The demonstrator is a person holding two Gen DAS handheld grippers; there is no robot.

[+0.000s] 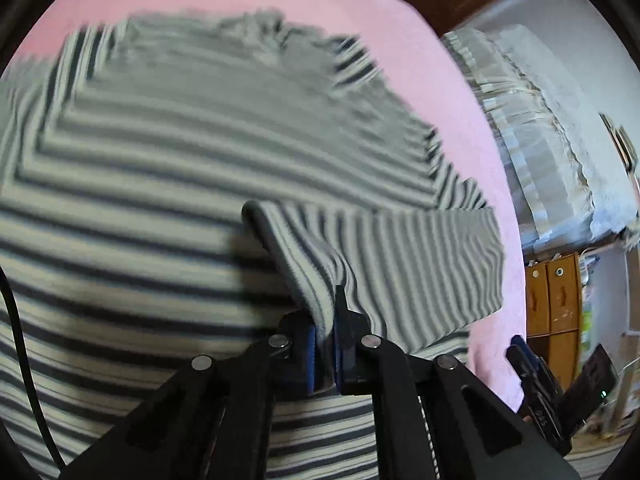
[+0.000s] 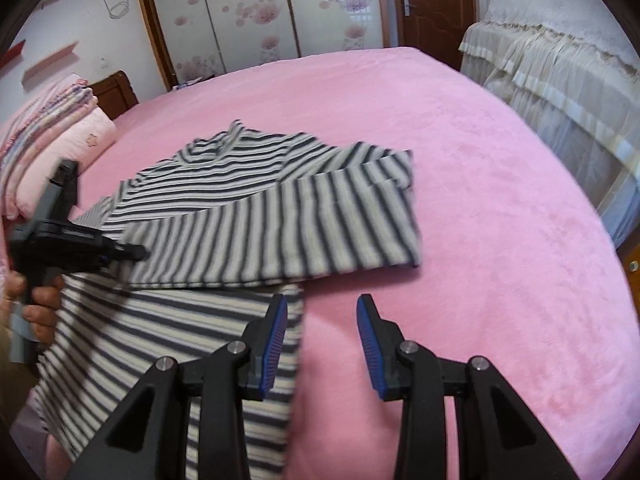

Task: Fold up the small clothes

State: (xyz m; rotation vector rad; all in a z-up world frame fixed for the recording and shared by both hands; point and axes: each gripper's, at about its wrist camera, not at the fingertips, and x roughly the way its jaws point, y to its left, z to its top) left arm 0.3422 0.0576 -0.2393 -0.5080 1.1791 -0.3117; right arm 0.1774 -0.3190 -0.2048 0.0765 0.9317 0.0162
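Observation:
A small grey-and-white striped shirt (image 2: 224,200) lies on the pink bed (image 2: 460,208), its collar toward the far side. One sleeve (image 2: 280,228) is laid across the body. My left gripper (image 1: 326,344) is shut on the end of this sleeve (image 1: 384,256) and holds it just above the shirt body (image 1: 160,168); it also shows in the right wrist view (image 2: 120,254) at the left. My right gripper (image 2: 322,316) is open and empty, hovering over the shirt's lower right edge and the pink cover. It appears in the left wrist view (image 1: 536,376) at the lower right.
Folded pink bedding and a pillow (image 2: 60,136) lie at the bed's far left. A second bed with a cream frilled cover (image 2: 560,60) stands to the right. Sliding wardrobe doors (image 2: 260,12) and a brown door (image 2: 436,4) are behind. Wooden cabinets (image 1: 552,296) stand by the bed's side.

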